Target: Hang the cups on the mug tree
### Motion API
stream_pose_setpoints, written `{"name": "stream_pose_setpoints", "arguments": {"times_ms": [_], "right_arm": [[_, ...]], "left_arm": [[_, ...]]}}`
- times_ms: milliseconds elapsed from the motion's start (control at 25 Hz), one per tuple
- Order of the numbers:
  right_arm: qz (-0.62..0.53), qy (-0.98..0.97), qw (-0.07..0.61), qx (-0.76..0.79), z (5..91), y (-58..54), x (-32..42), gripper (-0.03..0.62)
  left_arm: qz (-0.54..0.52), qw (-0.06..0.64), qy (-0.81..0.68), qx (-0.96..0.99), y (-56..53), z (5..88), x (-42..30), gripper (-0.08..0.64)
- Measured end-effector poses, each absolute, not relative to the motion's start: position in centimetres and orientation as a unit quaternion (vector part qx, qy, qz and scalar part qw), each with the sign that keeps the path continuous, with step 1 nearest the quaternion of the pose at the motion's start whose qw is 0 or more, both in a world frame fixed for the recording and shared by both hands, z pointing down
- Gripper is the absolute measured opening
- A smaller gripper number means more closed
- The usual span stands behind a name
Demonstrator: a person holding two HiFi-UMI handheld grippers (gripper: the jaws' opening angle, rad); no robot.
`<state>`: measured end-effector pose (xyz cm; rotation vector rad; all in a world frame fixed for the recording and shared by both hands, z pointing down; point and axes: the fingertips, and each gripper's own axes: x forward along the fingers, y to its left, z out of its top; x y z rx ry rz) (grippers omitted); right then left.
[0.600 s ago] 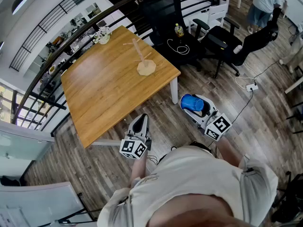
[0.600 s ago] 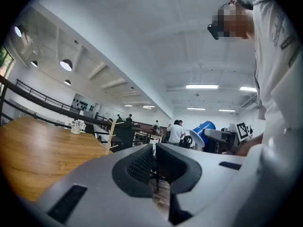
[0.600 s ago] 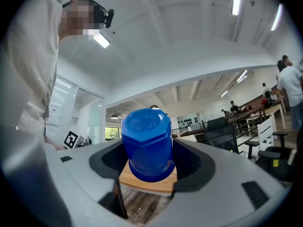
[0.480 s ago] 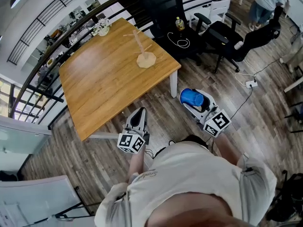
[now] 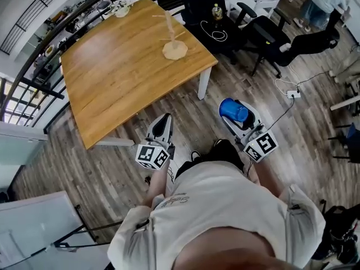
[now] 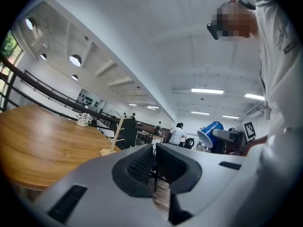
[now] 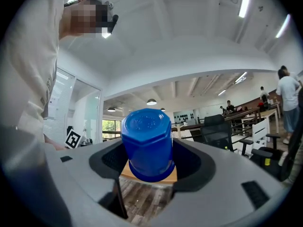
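The wooden mug tree [image 5: 171,35] stands bare near the far right side of the wooden table [image 5: 112,77]; it also shows small in the left gripper view as the mug tree [image 6: 115,137]. A blue cup [image 5: 233,110] lies level, bottom forward, with my right gripper [image 5: 236,116] shut on it over the floor, well short of the table. In the right gripper view the blue cup [image 7: 147,143] fills the space between the pads. My left gripper [image 5: 163,127] is held level near the table's near corner, its jaws together and empty [image 6: 154,159].
Black office chairs [image 5: 264,30] and a low black seat with a bottle [image 5: 216,11] stand beyond the table's right side. A power strip with cable [image 5: 289,93] lies on the plank floor. A railing [image 5: 34,55] runs behind the table. A white item [image 5: 120,7] sits at the far corner.
The table and mug tree have slid up and left in the head view. Both grippers stay in front of the body, the right one still holding the blue cup.
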<state>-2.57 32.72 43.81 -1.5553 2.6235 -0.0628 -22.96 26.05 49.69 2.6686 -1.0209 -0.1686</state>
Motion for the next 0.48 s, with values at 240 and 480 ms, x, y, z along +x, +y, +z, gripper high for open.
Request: {"name": "stream_pose_setpoints", "arguments": {"times_ms": [240, 480], "right_arm": [[-0.048, 0.855, 0.026, -0.515, 45.6, 31.7, -2.6, 0.279], [-0.048, 0.876, 0.008, -0.481, 46.9, 28.5, -3.1, 0.279]], "left_arm": [[-0.047, 0.178, -0.337, 0.923, 25.7, 53.1, -21.7, 0.029], [-0.036, 0.191, -0.335, 0.922, 22.9, 54.3, -19.2, 0.029]]}}
